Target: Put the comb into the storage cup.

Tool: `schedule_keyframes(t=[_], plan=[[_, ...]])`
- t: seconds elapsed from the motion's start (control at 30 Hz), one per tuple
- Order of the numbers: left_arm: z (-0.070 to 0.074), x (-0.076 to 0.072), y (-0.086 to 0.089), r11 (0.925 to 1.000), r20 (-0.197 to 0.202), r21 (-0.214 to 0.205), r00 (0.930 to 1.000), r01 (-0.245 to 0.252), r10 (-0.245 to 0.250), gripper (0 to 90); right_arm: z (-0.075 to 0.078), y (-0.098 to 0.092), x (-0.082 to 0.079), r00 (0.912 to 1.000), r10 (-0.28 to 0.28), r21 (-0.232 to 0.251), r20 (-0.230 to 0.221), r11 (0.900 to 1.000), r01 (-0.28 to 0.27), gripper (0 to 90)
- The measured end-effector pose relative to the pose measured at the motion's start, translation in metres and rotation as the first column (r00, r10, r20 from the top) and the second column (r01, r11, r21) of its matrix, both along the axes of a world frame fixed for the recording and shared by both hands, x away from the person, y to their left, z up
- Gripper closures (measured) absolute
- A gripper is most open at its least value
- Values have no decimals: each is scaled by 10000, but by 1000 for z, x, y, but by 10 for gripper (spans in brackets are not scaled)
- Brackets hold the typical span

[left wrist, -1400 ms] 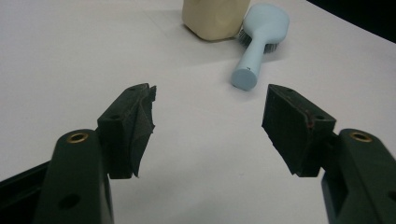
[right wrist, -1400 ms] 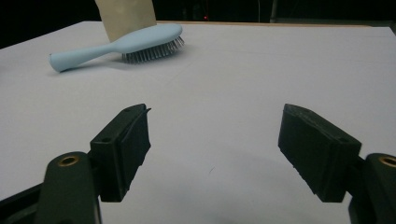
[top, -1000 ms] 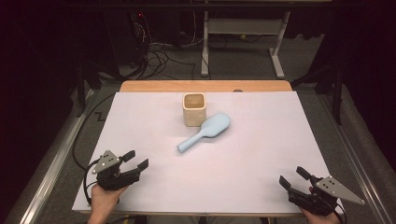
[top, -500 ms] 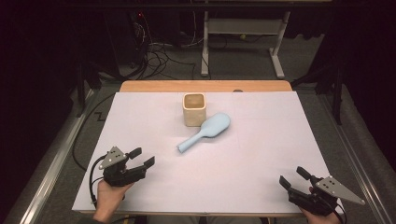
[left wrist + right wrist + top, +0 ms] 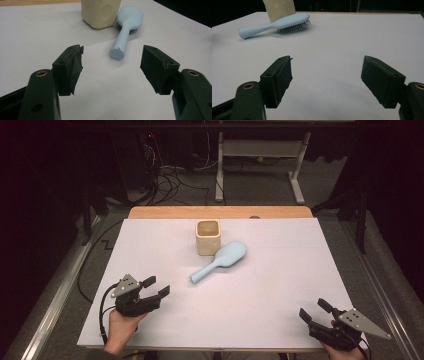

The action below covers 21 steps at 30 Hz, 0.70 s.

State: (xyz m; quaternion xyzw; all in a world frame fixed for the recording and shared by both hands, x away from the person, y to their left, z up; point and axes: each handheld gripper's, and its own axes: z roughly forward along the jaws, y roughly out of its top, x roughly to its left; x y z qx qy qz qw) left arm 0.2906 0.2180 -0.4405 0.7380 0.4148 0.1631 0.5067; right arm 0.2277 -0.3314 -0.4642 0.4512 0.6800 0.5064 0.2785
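A light blue hairbrush lies bristles down near the middle of the white table, its handle pointing toward the near left. Its head rests beside a cream square cup that stands upright just behind it. My left gripper is open at the near left, jaws aimed at the brush handle and still short of it. My right gripper is open at the near right corner, nothing between its jaws. In the right gripper view the hairbrush lies far off to the upper left.
A wooden strip runs along the table's far edge. Beyond it the floor holds tangled cables and a white desk frame. Metal rails flank the table on both sides.
My left gripper has moved forward and rightward over the table, toward the brush handle. The right gripper, the brush and the cup have kept still.
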Motion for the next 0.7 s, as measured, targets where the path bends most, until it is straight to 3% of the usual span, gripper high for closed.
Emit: schedule_keyframes(t=[0.7], plan=[[8, 16, -23, 9991, 63, -37, 9991, 417, -416, 345, 0, 1, -1, 10000, 12, -118, 80, 9999, -11, 251]])
